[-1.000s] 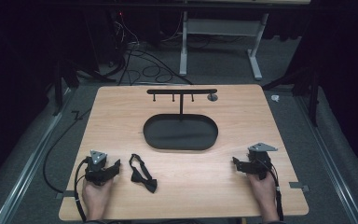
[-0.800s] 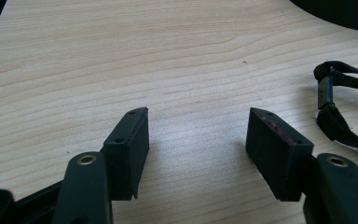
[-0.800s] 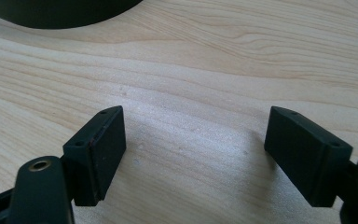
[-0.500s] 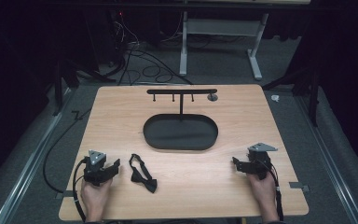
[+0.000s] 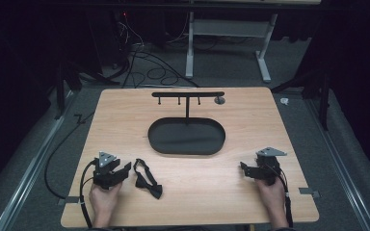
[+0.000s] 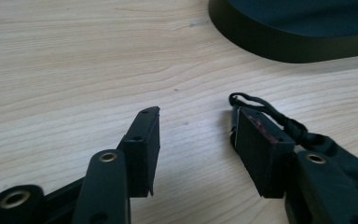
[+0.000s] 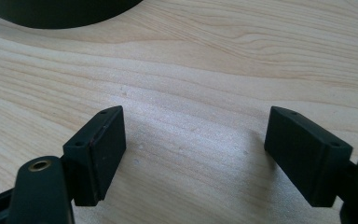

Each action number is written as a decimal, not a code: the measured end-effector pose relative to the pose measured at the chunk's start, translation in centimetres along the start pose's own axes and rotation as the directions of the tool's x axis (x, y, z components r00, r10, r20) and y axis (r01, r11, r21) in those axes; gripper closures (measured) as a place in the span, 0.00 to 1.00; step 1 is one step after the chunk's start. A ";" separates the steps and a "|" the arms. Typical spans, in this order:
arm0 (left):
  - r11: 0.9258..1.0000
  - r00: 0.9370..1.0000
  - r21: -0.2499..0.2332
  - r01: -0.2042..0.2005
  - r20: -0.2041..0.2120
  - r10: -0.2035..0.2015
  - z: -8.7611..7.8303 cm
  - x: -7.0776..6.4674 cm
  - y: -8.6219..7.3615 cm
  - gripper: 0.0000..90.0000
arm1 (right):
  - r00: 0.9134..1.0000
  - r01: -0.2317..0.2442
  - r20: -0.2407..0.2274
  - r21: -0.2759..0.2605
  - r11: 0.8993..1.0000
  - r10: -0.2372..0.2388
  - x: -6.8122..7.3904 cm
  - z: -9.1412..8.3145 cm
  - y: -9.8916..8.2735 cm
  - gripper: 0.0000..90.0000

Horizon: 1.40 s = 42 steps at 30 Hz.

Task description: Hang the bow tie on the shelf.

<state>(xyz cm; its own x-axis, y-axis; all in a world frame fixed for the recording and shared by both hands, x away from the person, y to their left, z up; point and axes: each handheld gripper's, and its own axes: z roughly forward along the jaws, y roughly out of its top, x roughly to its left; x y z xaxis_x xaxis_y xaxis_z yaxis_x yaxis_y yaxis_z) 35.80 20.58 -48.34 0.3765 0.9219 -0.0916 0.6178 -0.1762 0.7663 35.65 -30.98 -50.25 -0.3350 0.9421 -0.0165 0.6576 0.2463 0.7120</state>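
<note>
No writing can be read on anything here. The light woodgrain table point(image 5: 125, 120) stands on grey carpet in a dark room, cables trailing beyond its far edge. A matte black oval tray point(image 5: 187, 137) with a T-shaped hook rail point(image 5: 188, 94) sits at centre. The black fabric bow tie point(image 5: 147, 179) lies at 7 o'clock from the tray, just beside the left gripper point(image 5: 123, 168), whose jaws have just been closing on bare wood. The right gripper point(image 5: 244, 168), at 4 o'clock, stands wide and empty.

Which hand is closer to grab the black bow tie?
Left. The left tool sits right beside the bow tie, its jaws just closing with nothing between them yet. The right tool rests open across the table.
</note>
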 end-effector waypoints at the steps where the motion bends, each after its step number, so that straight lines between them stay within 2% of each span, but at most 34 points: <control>1: 1.000 1.000 0.000 0.001 0.006 -0.001 0.1 -0.1 0.1 0.56 | 1.000 0.002 0.000 -0.001 1.000 -0.002 0.0 0.0 0.0 0.24; 10: 0.999 0.999 0.031 -0.023 0.036 0.022 1.3 -0.8 0.6 0.63 | 1.000 0.001 0.000 -0.001 1.000 -0.001 0.0 0.0 0.0 0.24; 13: 0.998 0.999 0.054 -0.028 0.031 0.027 1.8 -0.9 0.5 0.67 | 1.000 0.001 0.000 -0.001 1.000 -0.001 0.0 0.0 0.0 0.24; 18: 0.998 0.999 0.066 -0.023 0.040 0.021 2.3 -0.9 0.4 0.72 | 1.000 0.000 -0.002 0.000 1.000 0.000 0.0 0.0 0.0 0.24; 24: 0.995 0.999 0.088 -0.048 0.027 0.045 2.9 -1.3 0.3 0.78 | 1.000 0.002 -0.004 0.000 1.000 -0.002 0.0 0.0 0.0 0.24; 31: 0.994 0.998 0.085 -0.065 0.007 0.065 3.0 -1.7 0.3 0.86 | 1.000 0.003 -0.008 0.000 1.000 -0.003 0.1 0.0 0.0 0.24; 35: 0.994 0.998 0.088 -0.063 0.011 0.062 3.1 -1.8 0.3 0.92 | 1.000 0.002 -0.007 -0.001 1.000 -0.002 0.1 0.0 0.0 0.24; 42: 0.994 0.998 0.089 -0.059 0.018 0.058 3.0 -1.8 0.3 0.96 | 1.000 0.003 -0.008 -0.001 1.000 -0.003 0.1 0.0 0.0 0.24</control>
<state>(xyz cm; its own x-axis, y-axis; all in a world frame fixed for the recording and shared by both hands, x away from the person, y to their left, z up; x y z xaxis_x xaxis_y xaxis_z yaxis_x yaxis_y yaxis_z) 37.36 17.82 -49.83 0.4243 0.9036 -0.0589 0.6536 -0.2606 0.7105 35.59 -30.93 -50.25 -0.3427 0.9394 -0.0130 0.6557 0.2490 0.7128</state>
